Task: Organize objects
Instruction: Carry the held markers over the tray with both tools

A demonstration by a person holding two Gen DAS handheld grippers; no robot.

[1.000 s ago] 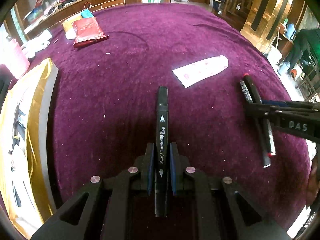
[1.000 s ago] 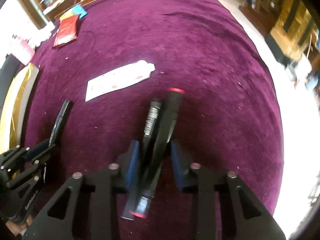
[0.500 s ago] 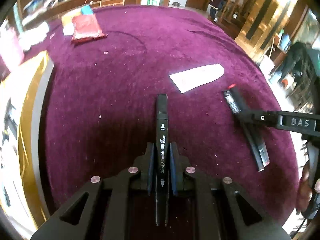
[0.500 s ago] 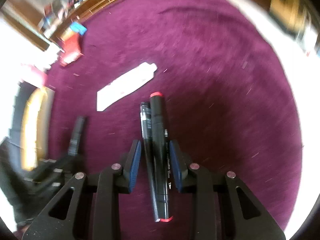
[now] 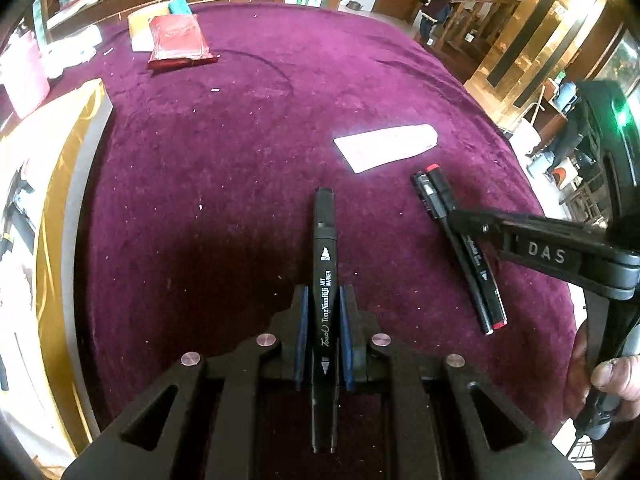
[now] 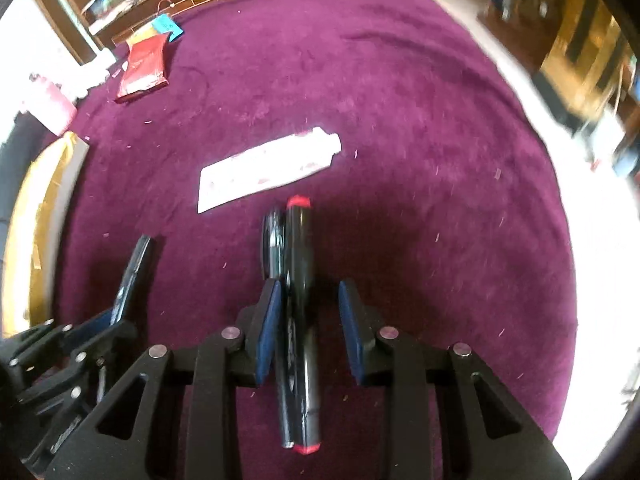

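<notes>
My left gripper (image 5: 323, 292) is shut on a black art marker (image 5: 325, 232) that points forward over the purple cloth (image 5: 240, 184). In the right wrist view the same gripper (image 6: 80, 340) and marker (image 6: 134, 272) show at lower left. My right gripper (image 6: 310, 286) straddles a red-capped marker (image 6: 300, 264) and a thin black pen (image 6: 274, 240) lying side by side. Its left pad is against the pen, and a gap shows at its right pad. From the left wrist view, one of its fingers (image 5: 520, 236) crosses that pair (image 5: 444, 196) on the cloth.
A white paper sleeve (image 5: 388, 146) lies just beyond the markers. A red packet (image 5: 178, 40) and coloured cards sit at the far left of the cloth. A gold-edged box (image 5: 52, 160) borders the left side. A person's hand (image 5: 612, 376) holds the right gripper near the table's right edge.
The red-capped marker and the thin pen were crossed between the right jaws; now they lie parallel and close together. The left gripper keeps its marker and has only turned slightly.
</notes>
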